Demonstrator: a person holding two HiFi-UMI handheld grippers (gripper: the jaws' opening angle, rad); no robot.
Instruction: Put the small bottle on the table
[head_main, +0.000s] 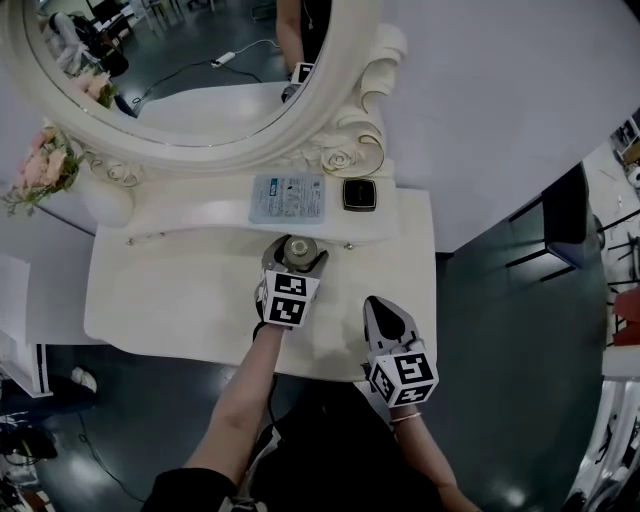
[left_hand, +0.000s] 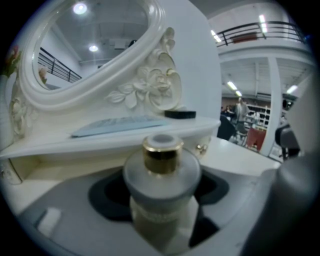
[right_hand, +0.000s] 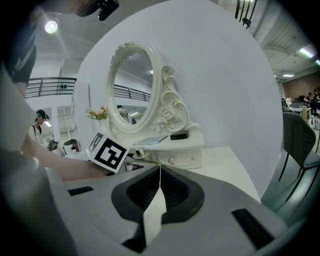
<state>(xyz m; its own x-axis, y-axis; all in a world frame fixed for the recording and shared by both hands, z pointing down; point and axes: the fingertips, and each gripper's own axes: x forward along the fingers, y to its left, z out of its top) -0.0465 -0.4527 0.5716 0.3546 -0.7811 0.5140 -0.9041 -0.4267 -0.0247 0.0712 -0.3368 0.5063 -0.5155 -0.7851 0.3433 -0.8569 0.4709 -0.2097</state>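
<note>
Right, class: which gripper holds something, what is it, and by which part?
The left gripper holds the small frosted bottle with a gold collar, jaws on its round body below the shoulder. The right gripper is shut, empty.

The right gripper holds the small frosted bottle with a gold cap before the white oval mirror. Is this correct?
No: the left gripper holds the small frosted bottle with a gold cap before the white oval mirror, as the left gripper view shows. The right gripper is shut, empty.
</note>
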